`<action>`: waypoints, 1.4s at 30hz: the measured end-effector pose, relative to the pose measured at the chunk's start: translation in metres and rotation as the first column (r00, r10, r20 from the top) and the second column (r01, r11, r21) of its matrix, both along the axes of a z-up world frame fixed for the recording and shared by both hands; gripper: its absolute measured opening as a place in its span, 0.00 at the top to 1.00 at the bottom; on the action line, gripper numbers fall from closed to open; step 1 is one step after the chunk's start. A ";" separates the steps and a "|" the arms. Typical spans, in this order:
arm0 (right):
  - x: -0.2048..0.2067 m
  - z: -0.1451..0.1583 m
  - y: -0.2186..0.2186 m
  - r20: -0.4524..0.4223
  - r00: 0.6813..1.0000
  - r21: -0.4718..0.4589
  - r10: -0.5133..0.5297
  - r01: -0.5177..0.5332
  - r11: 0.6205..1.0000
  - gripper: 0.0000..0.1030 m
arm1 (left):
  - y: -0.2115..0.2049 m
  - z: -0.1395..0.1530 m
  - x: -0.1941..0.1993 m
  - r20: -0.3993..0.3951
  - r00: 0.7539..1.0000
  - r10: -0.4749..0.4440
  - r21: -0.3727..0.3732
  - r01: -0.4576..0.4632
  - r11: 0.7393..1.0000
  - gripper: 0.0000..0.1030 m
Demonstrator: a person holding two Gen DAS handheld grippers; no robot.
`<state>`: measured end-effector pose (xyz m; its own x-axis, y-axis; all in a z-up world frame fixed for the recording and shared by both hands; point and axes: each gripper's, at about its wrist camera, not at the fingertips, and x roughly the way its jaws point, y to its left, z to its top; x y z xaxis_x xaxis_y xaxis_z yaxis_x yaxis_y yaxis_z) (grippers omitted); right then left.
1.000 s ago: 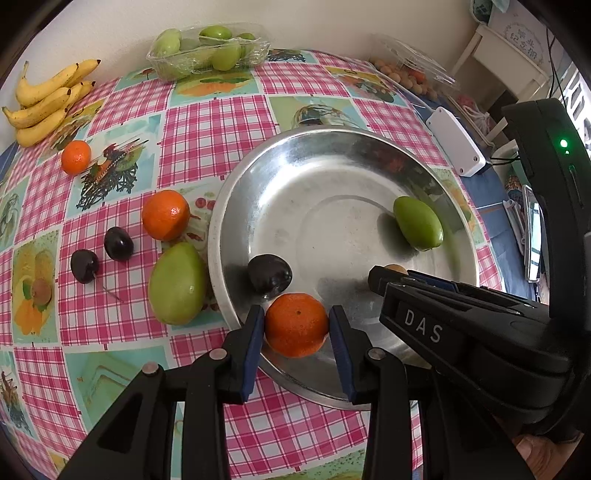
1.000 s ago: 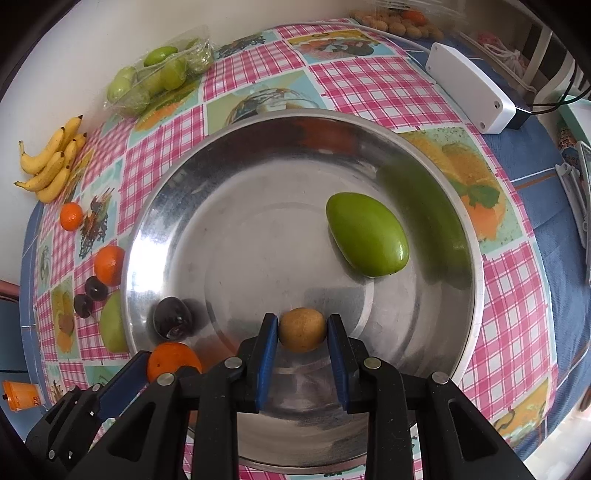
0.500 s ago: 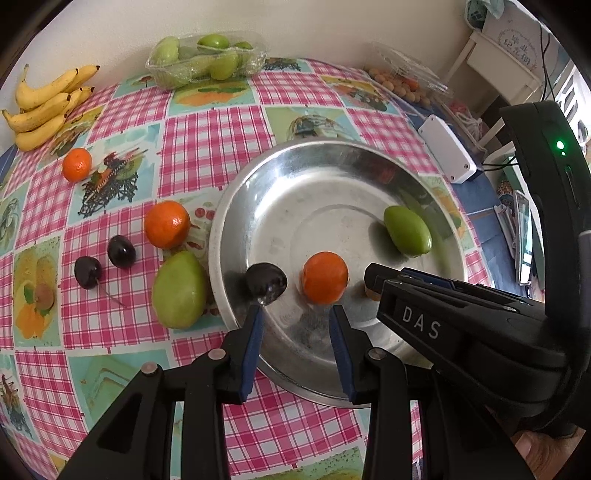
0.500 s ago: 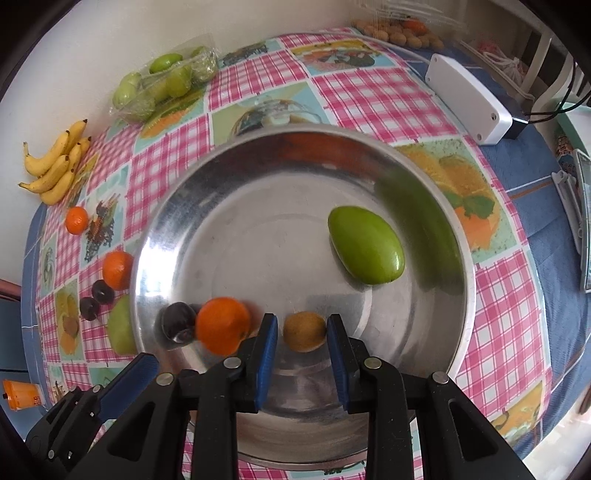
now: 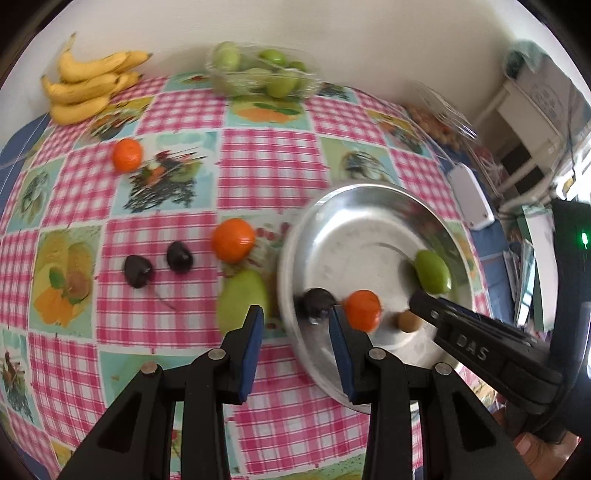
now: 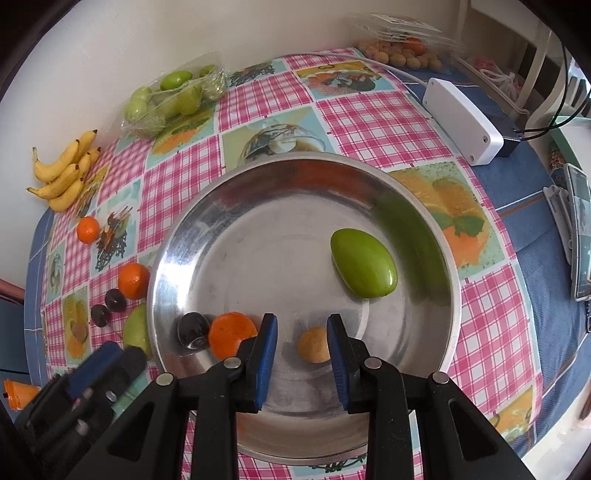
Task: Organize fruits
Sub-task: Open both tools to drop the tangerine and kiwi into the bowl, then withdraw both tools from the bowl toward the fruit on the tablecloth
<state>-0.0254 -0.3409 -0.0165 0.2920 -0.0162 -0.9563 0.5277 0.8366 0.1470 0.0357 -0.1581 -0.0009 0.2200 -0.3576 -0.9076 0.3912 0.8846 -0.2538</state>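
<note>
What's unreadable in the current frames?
- Plum in the pan: left wrist view motion-blurred, right wrist view partly behind the orange.
- Small brown fruit: contact with the right tool unclear.
- Far clear box: contents too small.
- Pan's near rim: behind tool arms.

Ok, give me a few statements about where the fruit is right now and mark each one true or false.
1. The metal bowl holds four fruits: a green fruit, an orange, a dark plum and a small brown fruit. True.
2. The bananas are in the bowl. False: they lie on the tablecloth by the wall.
3. Two more dark plums lie on the cloth outside the bowl. True.
4. The green fruit in the bowl touches the orange. False: they lie well apart, on opposite sides.
5. The left gripper holds an orange. False: nothing is between its jaws.
</note>
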 end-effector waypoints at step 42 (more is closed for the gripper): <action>0.014 -0.004 0.021 0.099 0.992 -0.054 0.074 -0.069 0.996 0.00 | 0.083 -0.016 0.037 0.053 0.944 0.326 0.097 -0.330 0.939 0.06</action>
<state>-0.0116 -0.3203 -0.0204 0.3886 -0.0390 -0.9206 0.4508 0.8794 0.1531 0.0724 -0.0754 -0.0165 0.3424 -0.1650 -0.9249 0.0820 0.9860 -0.1455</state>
